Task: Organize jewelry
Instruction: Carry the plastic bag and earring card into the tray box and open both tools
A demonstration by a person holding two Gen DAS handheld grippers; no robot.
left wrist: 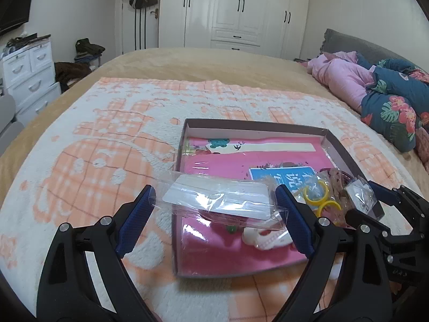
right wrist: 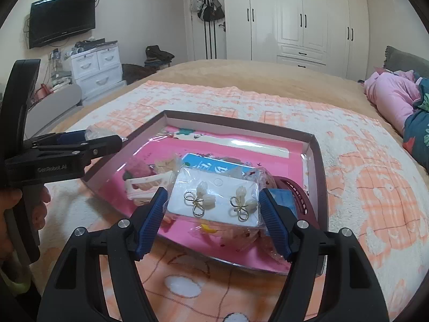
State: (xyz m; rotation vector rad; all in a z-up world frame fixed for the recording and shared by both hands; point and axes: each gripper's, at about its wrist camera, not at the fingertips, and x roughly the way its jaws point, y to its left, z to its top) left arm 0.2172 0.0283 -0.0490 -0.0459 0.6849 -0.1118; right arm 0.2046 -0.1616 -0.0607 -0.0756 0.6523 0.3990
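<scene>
1. In the left wrist view, the left tool (left wrist: 214, 209) sits at the lower centre of the frame, its blue pads clamped on a clear plastic packet (left wrist: 214, 201) that holds a white card seen from its blank side.
2. In the right wrist view, the right tool (right wrist: 213, 217) fills the lower centre, its pads clamped on the two sides of an earring packet (right wrist: 214, 204): a white card in clear wrap carrying two gold-wire earrings with pale petals.
3. Both packets hang above a shallow cardboard box (right wrist: 316, 161) lined with pink printed paper, which lies on the bed (right wrist: 362, 187) over an orange-and-white blanket.
4. Inside the box, the left wrist view shows yellow rings (left wrist: 321, 198) in wrap at the right of centre and a white hair clip (left wrist: 262, 237) below the held packet.
5. A dark red basket (right wrist: 297, 187) shows just right of the right tool's packet, inside the box.
6. At the left edge of the right wrist view, a person's hand (right wrist: 16, 214) grips the left tool's handle.
7. White wardrobes (left wrist: 241, 8) fill the upper centre of the left wrist view.
</scene>
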